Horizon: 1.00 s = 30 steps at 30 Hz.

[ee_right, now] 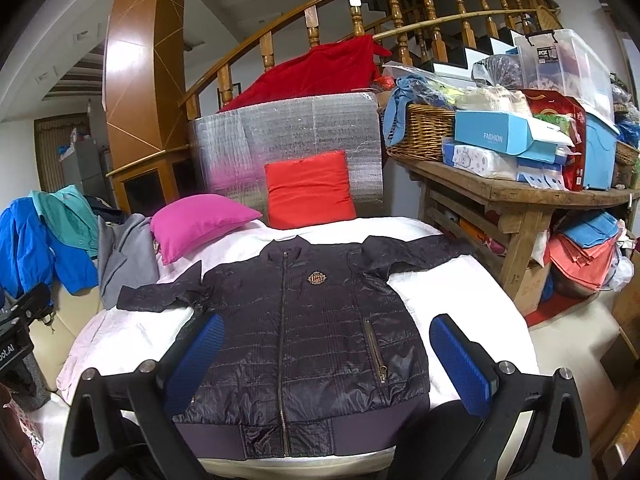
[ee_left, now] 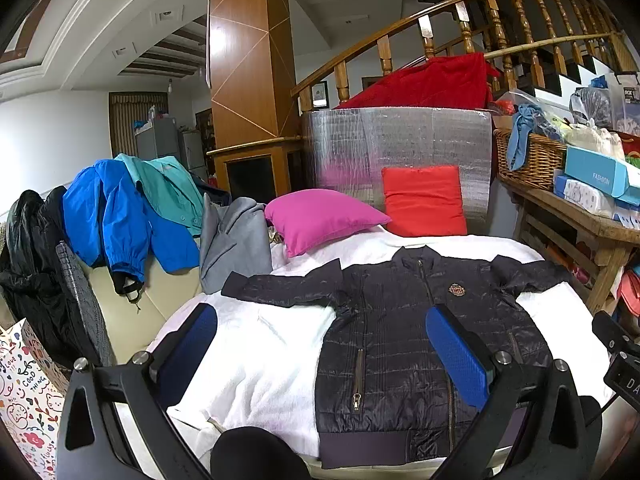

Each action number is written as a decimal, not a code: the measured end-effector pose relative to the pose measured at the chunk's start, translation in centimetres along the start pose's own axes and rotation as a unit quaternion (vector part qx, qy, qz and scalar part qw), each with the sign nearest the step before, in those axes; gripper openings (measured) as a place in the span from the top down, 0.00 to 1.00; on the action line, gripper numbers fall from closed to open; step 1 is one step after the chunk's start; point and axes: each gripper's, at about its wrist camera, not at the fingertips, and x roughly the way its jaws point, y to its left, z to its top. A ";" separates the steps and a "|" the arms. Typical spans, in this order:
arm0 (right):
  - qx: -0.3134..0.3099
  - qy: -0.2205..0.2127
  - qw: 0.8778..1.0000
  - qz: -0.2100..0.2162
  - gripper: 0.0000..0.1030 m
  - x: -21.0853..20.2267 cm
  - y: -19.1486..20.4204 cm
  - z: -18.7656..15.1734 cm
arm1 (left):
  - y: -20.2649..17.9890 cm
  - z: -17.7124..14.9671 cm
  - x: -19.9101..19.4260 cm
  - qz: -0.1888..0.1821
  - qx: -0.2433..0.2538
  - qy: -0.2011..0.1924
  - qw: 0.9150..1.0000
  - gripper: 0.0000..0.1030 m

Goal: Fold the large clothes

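Note:
A dark navy quilted jacket [ee_left: 404,340] lies flat, front up and zipped, on a white towel [ee_left: 260,344] over a round table, sleeves spread to both sides. It also shows in the right wrist view [ee_right: 304,340]. My left gripper [ee_left: 324,348] is open with blue pads, held above the jacket's left half and the towel, holding nothing. My right gripper [ee_right: 328,356] is open with blue pads, held above the jacket's lower body, holding nothing.
A magenta pillow [ee_left: 320,218] and a red pillow [ee_left: 424,200] lie behind the jacket. Blue, teal, grey and black garments [ee_left: 120,224] hang over a sofa at left. A wooden table [ee_right: 512,196] with a basket and boxes stands at right.

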 end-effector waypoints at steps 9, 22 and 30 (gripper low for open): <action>-0.001 -0.003 1.000 0.000 0.00 -0.1 0.2 -0.1 | 0.0 -0.1 0.2 0.000 0.001 0.002 1.000 0.00; -0.002 -0.003 1.000 -0.004 0.00 0.0 0.2 -0.1 | 0.0 -0.4 0.5 0.000 -0.002 0.005 1.000 0.00; -0.002 0.000 1.000 -0.004 0.00 0.3 0.1 -0.1 | 0.0 -0.6 0.8 0.001 -0.003 0.008 1.000 0.00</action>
